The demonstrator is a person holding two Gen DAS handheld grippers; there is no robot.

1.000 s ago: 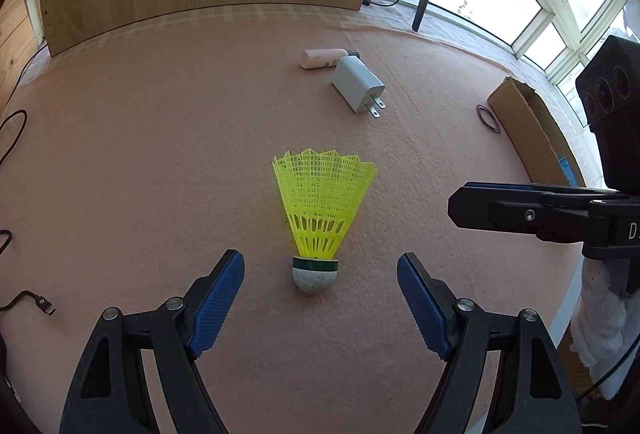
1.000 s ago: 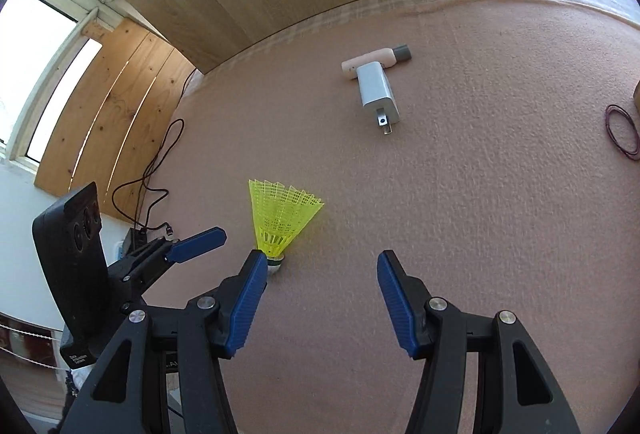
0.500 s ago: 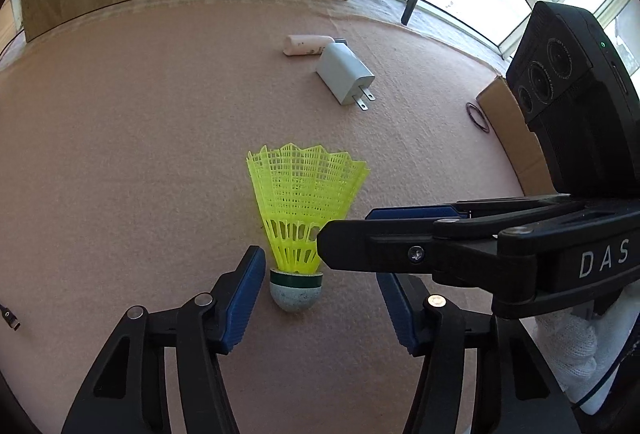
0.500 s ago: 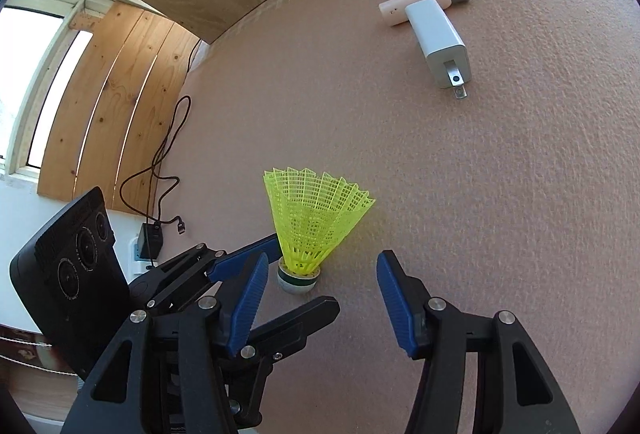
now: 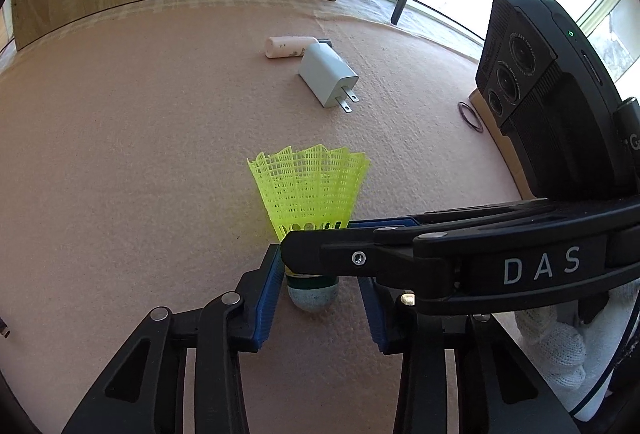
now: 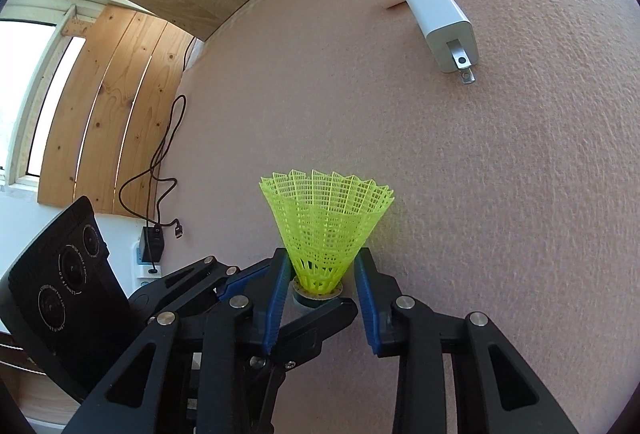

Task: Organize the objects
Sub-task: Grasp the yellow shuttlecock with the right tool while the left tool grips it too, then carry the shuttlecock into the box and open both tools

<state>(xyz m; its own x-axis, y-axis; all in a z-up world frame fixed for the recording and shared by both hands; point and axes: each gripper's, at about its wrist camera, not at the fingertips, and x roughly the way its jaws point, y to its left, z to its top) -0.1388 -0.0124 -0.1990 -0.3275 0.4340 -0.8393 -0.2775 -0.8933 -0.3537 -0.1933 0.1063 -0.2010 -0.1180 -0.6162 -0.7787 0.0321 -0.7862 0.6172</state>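
A yellow shuttlecock [image 5: 310, 194] with a white cork base lies on the pink mat, skirt pointing away. My left gripper [image 5: 318, 286] has its blue pads either side of the cork base; the left pad touches it, the right pad stands a little off. My right gripper [image 6: 322, 274] reaches in from the right and its blue pads press the base of the skirt [image 6: 324, 226] on both sides. In the left wrist view the right gripper's arm [image 5: 440, 254] crosses over the shuttlecock's neck.
A white charger plug [image 5: 328, 76] and a pale pink tube [image 5: 286, 46] lie together further back on the mat [image 5: 120, 154]. A dark ring [image 5: 470, 116] and a cardboard box [image 5: 500, 138] lie at the right. A cable [image 6: 160, 162] hangs off the mat's left edge.
Both grippers have moved in onto the shuttlecock and narrowed. The right gripper, apart from it a second ago, now pinches its skirt base; the left gripper's pads have closed toward the cork.
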